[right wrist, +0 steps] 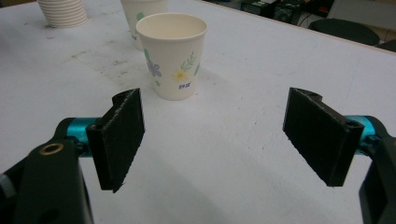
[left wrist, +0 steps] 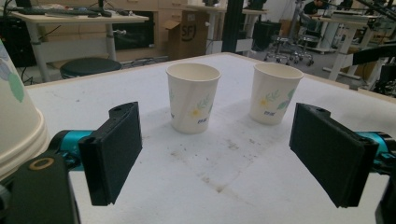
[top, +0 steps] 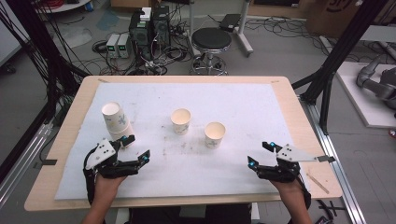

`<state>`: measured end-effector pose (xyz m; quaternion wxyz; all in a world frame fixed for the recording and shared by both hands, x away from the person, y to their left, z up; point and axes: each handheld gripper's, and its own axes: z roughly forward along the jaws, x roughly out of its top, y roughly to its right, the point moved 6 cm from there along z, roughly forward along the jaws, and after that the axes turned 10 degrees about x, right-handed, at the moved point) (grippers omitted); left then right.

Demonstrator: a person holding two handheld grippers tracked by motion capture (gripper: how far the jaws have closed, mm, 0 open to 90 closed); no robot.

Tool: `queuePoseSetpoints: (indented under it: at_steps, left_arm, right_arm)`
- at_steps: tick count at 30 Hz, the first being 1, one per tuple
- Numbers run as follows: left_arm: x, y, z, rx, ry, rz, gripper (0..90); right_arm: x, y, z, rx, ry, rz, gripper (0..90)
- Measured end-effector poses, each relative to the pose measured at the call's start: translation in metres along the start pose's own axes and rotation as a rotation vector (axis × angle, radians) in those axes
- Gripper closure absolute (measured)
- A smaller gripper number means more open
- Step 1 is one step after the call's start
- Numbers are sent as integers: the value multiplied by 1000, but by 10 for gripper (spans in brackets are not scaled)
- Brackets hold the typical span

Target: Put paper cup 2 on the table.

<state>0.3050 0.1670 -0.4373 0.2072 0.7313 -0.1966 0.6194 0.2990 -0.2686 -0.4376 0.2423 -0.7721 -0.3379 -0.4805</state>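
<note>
High view looks down from above the table's (top: 70, 140) near edge. 2 gripper views sit low, close, both facing the right cup (top: 215, 134) (left wrist: 275, 93) (right wrist: 173, 56).

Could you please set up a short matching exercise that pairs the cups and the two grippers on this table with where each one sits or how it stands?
Things:
1. stack of cups
2. middle cup
3. right-hand cup
4. right gripper

Places or states:
A. open, at the table's right front
B. nearest the right gripper
C. beside the left gripper
D. single, between the stack and the other single cup

Pairs: 1-C, 2-D, 3-B, 4-A
</note>
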Motion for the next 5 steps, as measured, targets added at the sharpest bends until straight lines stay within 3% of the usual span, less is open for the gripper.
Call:
queuePoseSetpoints:
  at_steps: [5]
  left_arm:
    - [-2, -1, 1, 5, -5, -5, 170]
  right_arm:
    - [-1, 1, 0, 1, -1, 3, 213]
